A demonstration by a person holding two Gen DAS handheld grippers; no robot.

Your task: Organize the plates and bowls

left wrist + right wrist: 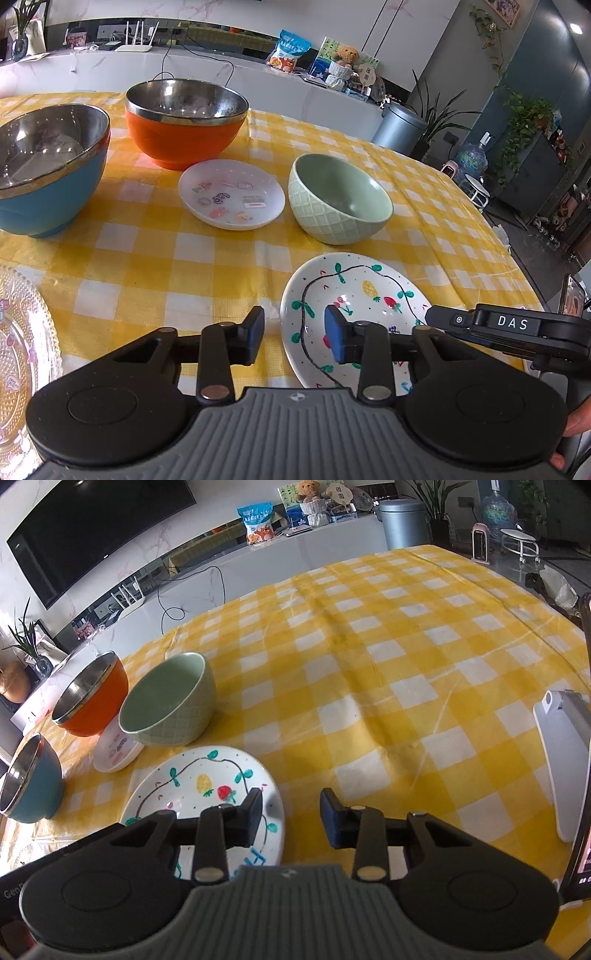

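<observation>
— How are the two claws seen?

— The left gripper (294, 339) is held over the near left rim of the painted plate (354, 295), its jaws parted, one finger outside the rim and the other above the plate's face; nothing is pinched between the pads. The right gripper (291, 818) is held at the plate's right edge, jaws likewise parted; one finger is above the rim, the other over the yellow checked tablecloth (406, 646); no grasp is seen there either.

— Where are the dishes placed?

— The painted plate is laid flat on the cloth, nearest the grippers; just behind it the green bowl (340, 199) is set upright; beside that, to its left in the left wrist view, the small white dish (231, 194) is found; behind the dish the orange bowl (186, 123) is stood, and the blue bowl (48, 170) is placed further left; a clear glass plate (22, 362) is glimpsed at the near left edge.

— Anything else?

— A white stand (561, 768) is seen on the cloth at the right.
</observation>
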